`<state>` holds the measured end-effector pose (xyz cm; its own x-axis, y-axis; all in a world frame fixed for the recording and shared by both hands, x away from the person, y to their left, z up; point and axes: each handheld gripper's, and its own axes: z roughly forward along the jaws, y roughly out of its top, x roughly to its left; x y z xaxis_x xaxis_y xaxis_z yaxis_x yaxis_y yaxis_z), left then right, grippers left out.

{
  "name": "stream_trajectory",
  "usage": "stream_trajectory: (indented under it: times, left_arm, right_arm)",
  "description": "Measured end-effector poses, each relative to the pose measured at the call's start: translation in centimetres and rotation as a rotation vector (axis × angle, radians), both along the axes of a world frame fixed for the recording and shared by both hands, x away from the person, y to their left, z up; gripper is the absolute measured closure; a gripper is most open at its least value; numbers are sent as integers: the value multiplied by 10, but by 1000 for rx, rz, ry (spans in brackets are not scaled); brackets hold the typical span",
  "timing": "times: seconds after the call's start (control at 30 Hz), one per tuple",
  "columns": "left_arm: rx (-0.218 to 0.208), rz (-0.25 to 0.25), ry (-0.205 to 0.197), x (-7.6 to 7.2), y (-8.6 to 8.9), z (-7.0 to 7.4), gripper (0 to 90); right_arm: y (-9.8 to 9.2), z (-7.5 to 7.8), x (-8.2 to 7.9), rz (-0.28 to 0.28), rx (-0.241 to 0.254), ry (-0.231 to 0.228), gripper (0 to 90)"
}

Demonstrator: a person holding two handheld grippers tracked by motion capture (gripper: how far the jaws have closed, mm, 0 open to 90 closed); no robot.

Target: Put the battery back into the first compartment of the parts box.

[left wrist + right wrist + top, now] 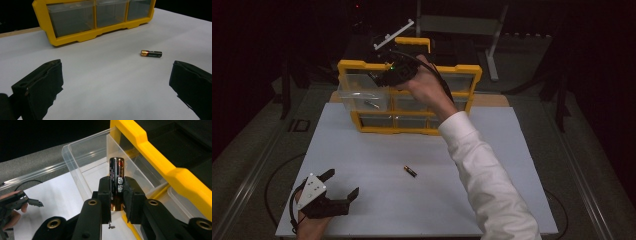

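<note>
My right gripper (117,185) is shut on a black-and-copper battery (117,168), which stands upright between the pads. It hovers above a clear drawer (82,157) pulled out of the yellow organizer (160,157). In the high view this gripper (379,79) is over the top-left drawer (362,97), where a small battery-like item (372,104) lies. A second battery (410,171) lies on the white table, also seen ahead of my left gripper's jaws (151,53). My left gripper (342,183) rests near the table's front left corner, open with nothing between its fingers (116,72).
The yellow organizer (409,131) stands at the back of the white table top (377,210), its lower clear drawers closed (72,20). Dark floor and metal stand legs (493,45) surround the table. My left gripper and its hand (15,205) appear far off in the right gripper view.
</note>
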<state>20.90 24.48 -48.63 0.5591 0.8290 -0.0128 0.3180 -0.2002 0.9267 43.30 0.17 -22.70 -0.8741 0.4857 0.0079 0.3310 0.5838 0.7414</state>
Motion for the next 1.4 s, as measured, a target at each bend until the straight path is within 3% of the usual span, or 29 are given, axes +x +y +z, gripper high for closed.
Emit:
stream_trajectory:
  times: [0.07,0.13,0.2,0.43,0.8,1.1,1.37,1.4]
  left_arm:
    - [3,-1,1,0,0,0,0]
    - [2,-2,0,0,0,0,0]
    - [0,-1,-1,0,0,0,0]
    - [6,-3,0,0,0,0,0]
    - [5,-5,1,0,-2,0,0]
    - [5,-6,3,0,-2,0,0]
    - [4,-6,2,0,-2,-1,0]
    - [4,-6,1,0,-2,-1,0]
  right_arm:
    - [2,-1,2,-11,6,6,754]
    - [3,-1,5,-8,19,17,550]
    - [4,-2,4,-31,13,0,356]
    - [-9,-2,3,-76,-18,-23,190]
    - [-34,-17,-4,-74,-79,-12,159]
    - [-46,-46,-7,-68,-147,17,166]
    - [-45,-66,-14,-48,-203,22,167]
    - [-44,-74,-18,-36,-214,26,167]
